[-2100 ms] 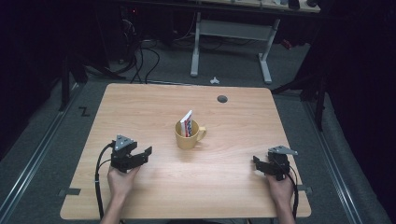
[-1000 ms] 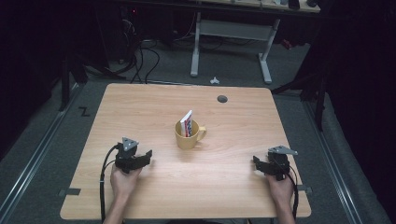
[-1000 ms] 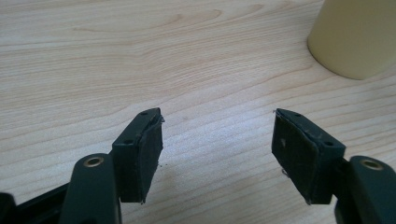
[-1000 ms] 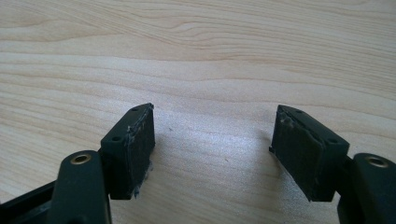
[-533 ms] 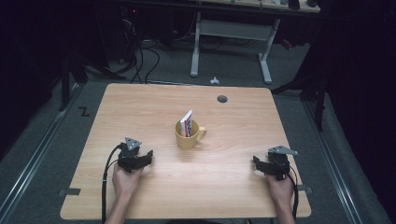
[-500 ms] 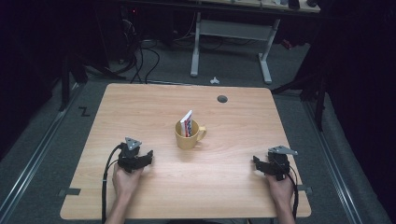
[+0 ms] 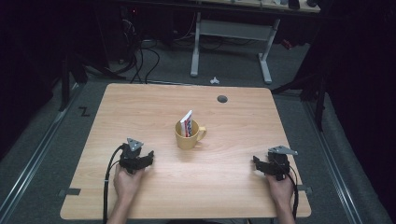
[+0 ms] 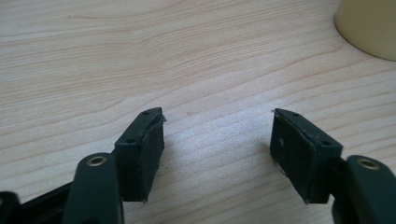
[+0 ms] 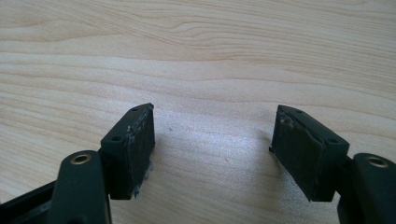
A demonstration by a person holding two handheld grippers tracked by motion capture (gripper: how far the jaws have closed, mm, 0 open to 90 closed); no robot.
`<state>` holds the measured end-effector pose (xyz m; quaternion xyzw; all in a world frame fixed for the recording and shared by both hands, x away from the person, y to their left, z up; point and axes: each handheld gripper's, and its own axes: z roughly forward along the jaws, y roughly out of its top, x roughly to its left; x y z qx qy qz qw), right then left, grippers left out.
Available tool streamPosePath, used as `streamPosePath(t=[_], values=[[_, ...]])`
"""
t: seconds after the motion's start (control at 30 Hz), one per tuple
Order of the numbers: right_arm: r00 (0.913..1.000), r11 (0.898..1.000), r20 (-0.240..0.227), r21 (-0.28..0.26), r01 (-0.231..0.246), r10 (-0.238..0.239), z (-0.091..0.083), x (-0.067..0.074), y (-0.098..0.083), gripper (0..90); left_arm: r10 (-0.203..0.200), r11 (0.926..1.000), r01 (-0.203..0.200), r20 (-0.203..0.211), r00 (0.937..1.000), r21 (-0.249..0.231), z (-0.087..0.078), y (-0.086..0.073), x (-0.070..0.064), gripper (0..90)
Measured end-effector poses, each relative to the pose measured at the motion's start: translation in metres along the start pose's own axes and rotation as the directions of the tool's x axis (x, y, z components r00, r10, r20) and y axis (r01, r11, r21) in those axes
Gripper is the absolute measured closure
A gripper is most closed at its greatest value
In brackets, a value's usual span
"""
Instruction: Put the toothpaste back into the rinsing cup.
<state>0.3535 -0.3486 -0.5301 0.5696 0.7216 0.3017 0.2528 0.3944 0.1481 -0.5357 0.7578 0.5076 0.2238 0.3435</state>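
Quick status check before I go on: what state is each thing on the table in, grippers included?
Mug: upright on the table, handle to the right in the high view, not held.
Tube: standing tilted inside the mug, top sticking out above the rim.
Left gripper: open, nothing between the jaws, low over bare wood near the mug.
Right gripper: open, nothing between the jaws, over bare wood.
Table: wooden top.

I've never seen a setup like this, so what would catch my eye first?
Probably the yellow mug near the middle of the wooden table, with a red, white and blue tube standing in it. Next, the two black claws at the near edge: the left claw and right claw, both open and holding nothing.
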Motion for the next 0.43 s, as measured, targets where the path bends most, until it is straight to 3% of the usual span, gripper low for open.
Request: streamPosePath(t=[0.43], values=[[1.0000, 1.000, 0.000, 0.000, 0.000, 0.000, 0.0000, 0.0000, 0.0000, 30.1, 0.011, 0.9999, -0.011, 0.017, 0.9998, 0.004, -0.0006, -0.0004, -0.0004, 33.3]])
